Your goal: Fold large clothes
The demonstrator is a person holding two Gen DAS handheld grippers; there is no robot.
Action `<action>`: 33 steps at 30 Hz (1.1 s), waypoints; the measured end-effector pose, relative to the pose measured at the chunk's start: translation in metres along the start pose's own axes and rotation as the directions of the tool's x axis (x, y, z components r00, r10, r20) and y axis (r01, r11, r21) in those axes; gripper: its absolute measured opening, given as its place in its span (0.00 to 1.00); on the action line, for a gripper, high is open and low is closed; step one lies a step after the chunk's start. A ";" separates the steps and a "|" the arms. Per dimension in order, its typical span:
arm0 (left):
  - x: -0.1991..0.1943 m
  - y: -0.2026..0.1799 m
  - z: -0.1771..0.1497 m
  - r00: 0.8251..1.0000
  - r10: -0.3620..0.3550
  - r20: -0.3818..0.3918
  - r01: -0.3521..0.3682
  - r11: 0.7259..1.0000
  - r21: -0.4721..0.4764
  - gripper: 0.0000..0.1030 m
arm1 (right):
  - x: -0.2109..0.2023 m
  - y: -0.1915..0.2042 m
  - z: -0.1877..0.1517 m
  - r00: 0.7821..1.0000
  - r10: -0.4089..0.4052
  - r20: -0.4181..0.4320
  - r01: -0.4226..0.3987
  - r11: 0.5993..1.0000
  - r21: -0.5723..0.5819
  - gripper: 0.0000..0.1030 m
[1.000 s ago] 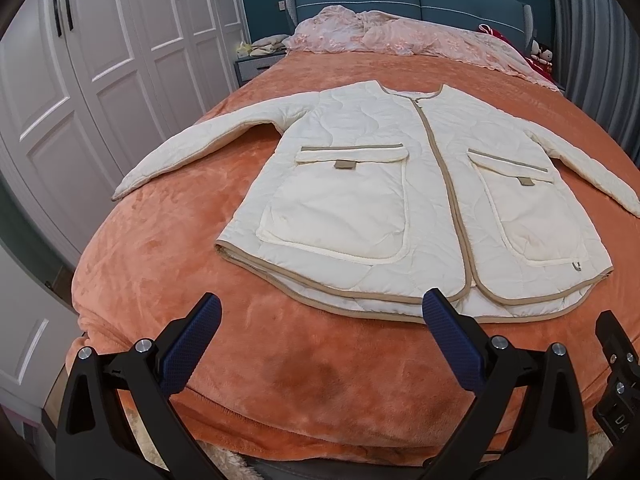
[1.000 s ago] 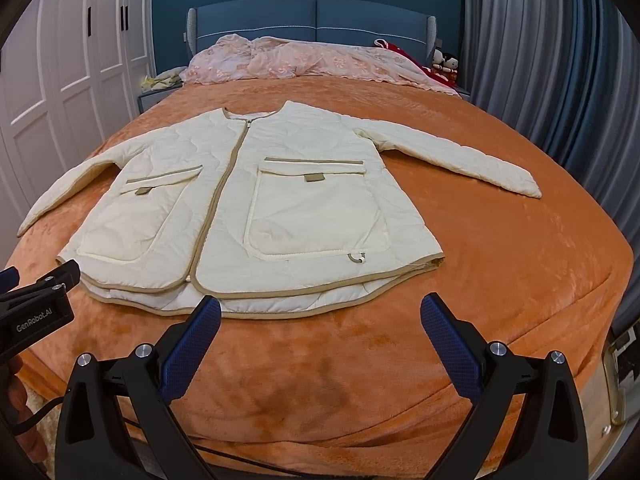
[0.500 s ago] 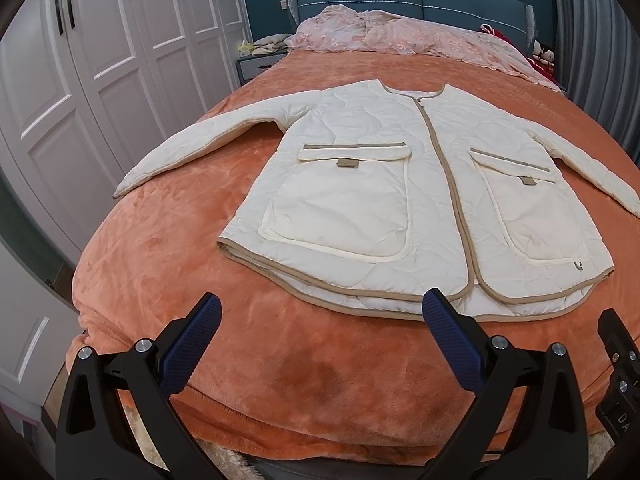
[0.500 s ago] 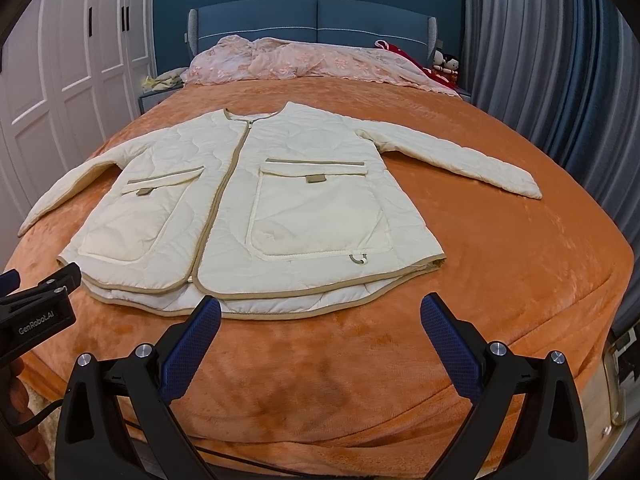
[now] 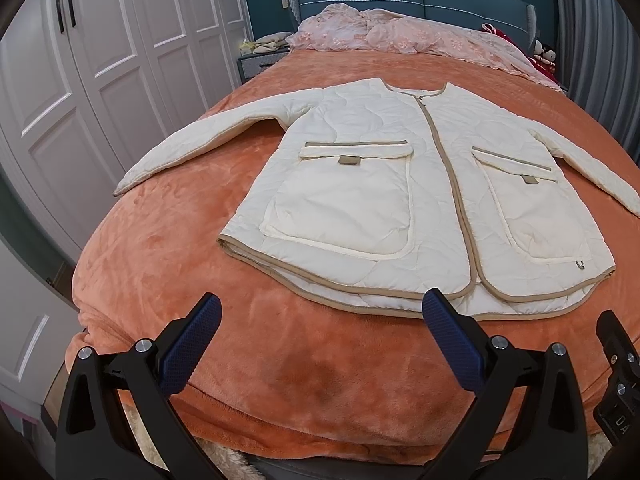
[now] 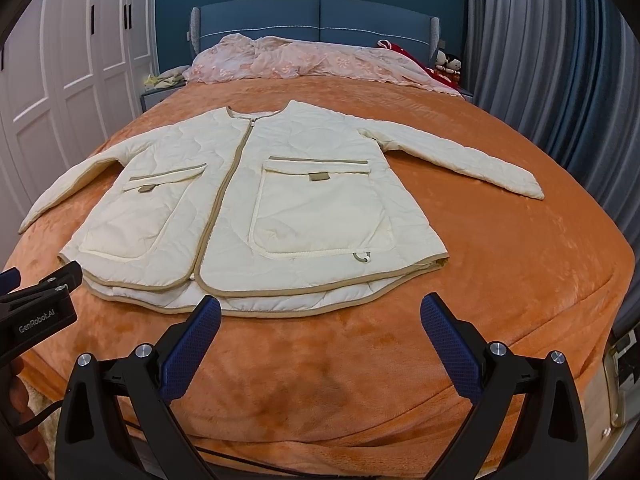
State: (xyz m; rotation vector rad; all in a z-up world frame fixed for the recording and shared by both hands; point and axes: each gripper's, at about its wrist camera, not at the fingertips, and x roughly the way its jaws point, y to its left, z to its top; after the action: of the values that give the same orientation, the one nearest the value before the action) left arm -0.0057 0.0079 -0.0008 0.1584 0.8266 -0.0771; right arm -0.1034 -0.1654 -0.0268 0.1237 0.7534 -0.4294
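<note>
- Cream quilted jacket with tan trim (image 5: 392,184) lies flat on orange plush bedspread (image 5: 168,264), collar far, hem nearest.
- Left gripper (image 5: 320,320) and right gripper (image 6: 320,320) both wide, empty, just short of hem.
- Each sleeve nearer its own-side gripper.

A bed (image 5: 168,304) covered in an orange plush blanket (image 6: 520,280) fills the room, its blue padded headboard (image 6: 320,20) standing at the far end. Spread flat across the middle of the blanket lies a cream quilted jacket (image 5: 384,184) with tan trim, front side up and zipped, both sleeves stretched outward to either side and its hem toward the near edge of the bed. Two large patch pockets face up. Against the headboard, a rumpled pink floral cover (image 6: 304,60) lies bunched across the width of the bed.
</note>
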 end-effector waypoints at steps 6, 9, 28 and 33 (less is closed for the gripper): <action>0.000 0.001 0.000 1.000 0.000 -0.001 0.000 1.000 -0.002 0.95 | 0.000 0.001 -0.001 1.000 0.000 0.001 0.000 1.000 0.000 0.95; 0.000 0.001 -0.001 1.000 0.001 0.000 -0.001 1.000 0.000 0.95 | 0.000 0.001 0.000 1.000 0.001 0.002 -0.001 1.000 0.001 0.95; 0.001 0.001 -0.001 1.000 0.001 -0.003 -0.001 1.000 -0.001 0.95 | 0.000 0.007 -0.001 1.000 0.009 0.002 -0.009 1.000 -0.004 0.95; 0.002 0.003 -0.005 1.000 -0.002 -0.005 0.002 1.000 -0.002 0.95 | 0.000 0.007 -0.002 1.000 0.012 0.000 -0.012 1.000 -0.003 0.95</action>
State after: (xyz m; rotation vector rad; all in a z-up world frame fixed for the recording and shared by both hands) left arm -0.0072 0.0116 -0.0054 0.1556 0.8318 -0.0781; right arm -0.1013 -0.1586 -0.0284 0.1251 0.7528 -0.4169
